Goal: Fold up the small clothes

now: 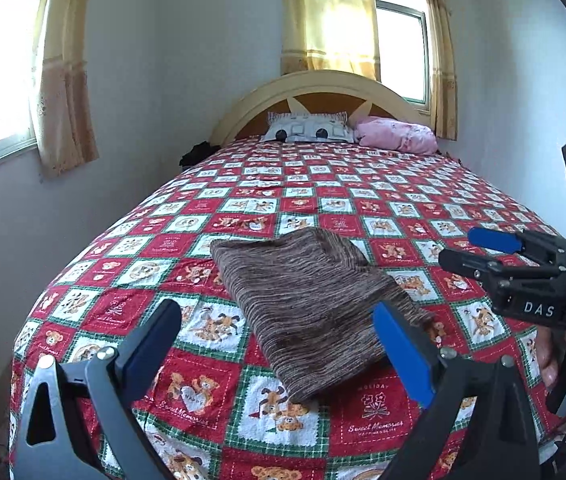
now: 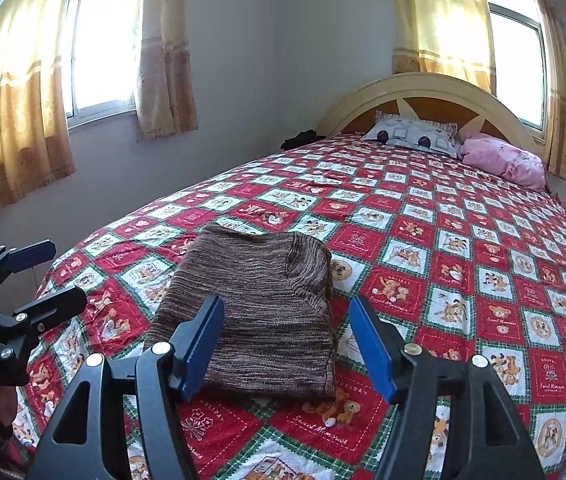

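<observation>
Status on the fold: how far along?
Done: the brown knit garment lies folded into a compact rectangle on the bedspread. In hand: nothing; left hand-held gripper and right hand-held gripper are both open above it. Left: no other unfolded clothes in view.

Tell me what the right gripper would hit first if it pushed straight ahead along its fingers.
Most likely the folded brown garment: it lies directly ahead of the open right gripper, between its fingers in the wrist view, flat on the bedspread. Depth is uncertain, so the fingers could touch the bedspread first.

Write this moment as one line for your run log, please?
garment: brown knit top folded, flat on bedspread | left claw: open, empty | right claw: open, empty | both above garment, not touching
</observation>
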Available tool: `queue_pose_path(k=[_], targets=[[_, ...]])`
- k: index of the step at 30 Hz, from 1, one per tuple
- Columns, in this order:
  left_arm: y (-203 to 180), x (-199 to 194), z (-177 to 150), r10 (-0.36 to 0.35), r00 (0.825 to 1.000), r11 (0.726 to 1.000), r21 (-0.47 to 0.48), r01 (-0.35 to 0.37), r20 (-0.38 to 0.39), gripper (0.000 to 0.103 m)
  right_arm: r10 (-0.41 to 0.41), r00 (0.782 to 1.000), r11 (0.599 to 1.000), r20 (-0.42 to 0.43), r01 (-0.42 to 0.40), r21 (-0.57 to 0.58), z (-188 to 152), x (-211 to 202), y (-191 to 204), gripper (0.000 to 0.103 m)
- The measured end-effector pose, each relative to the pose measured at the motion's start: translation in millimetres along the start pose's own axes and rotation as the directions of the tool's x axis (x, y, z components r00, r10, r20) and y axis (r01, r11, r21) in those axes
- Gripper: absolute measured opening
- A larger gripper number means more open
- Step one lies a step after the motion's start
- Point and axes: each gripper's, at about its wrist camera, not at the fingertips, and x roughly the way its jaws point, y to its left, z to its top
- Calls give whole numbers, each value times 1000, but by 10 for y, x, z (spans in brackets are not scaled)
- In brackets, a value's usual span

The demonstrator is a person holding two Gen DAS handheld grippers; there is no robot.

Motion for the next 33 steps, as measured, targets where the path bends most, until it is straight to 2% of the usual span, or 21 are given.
queue_pose_path(k=[31, 33], targets=[[11, 9, -35, 7, 1000, 1000, 1, -7, -13, 99, -13, 1000, 999, 11, 13, 31, -29, -54, 0, 67], [12, 11, -30, 6, 1000, 1000, 2, -6, -12, 102, -17, 1000, 999, 14, 16, 36, -24, -60, -7, 67]])
